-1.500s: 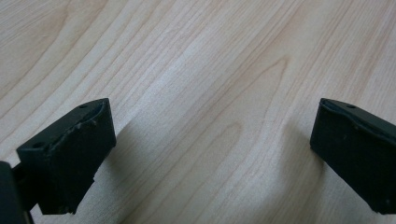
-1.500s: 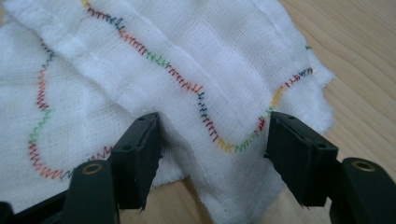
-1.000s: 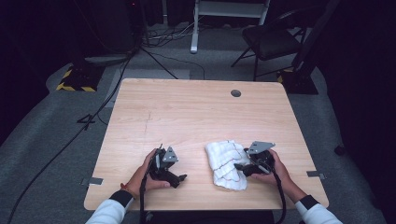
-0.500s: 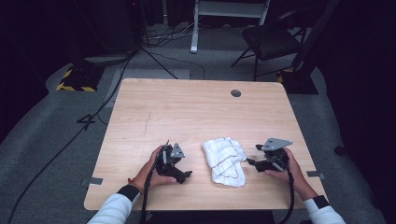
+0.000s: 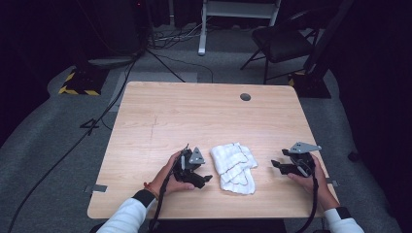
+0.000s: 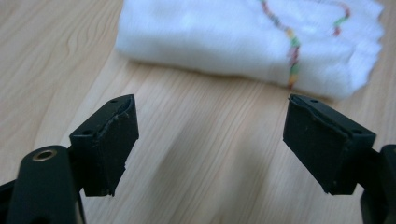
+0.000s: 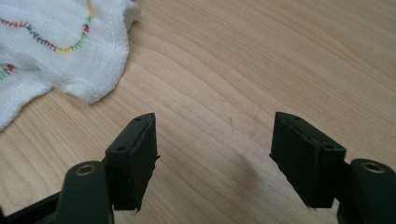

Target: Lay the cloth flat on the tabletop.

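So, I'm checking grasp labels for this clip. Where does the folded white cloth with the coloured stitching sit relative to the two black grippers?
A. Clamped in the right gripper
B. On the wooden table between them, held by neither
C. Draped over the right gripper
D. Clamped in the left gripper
B: the folded white cloth lies on the wooden table between the left gripper and right gripper, both with open, empty jaws.

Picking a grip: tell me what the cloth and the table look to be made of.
Cloth: soft white woven cotton or gauze by the look, matte, fuzzy folded edges, multicoloured stitched line. Table: light wood or wood-look laminate, smooth with a slight sheen, printed-looking grain; which one is unclear.
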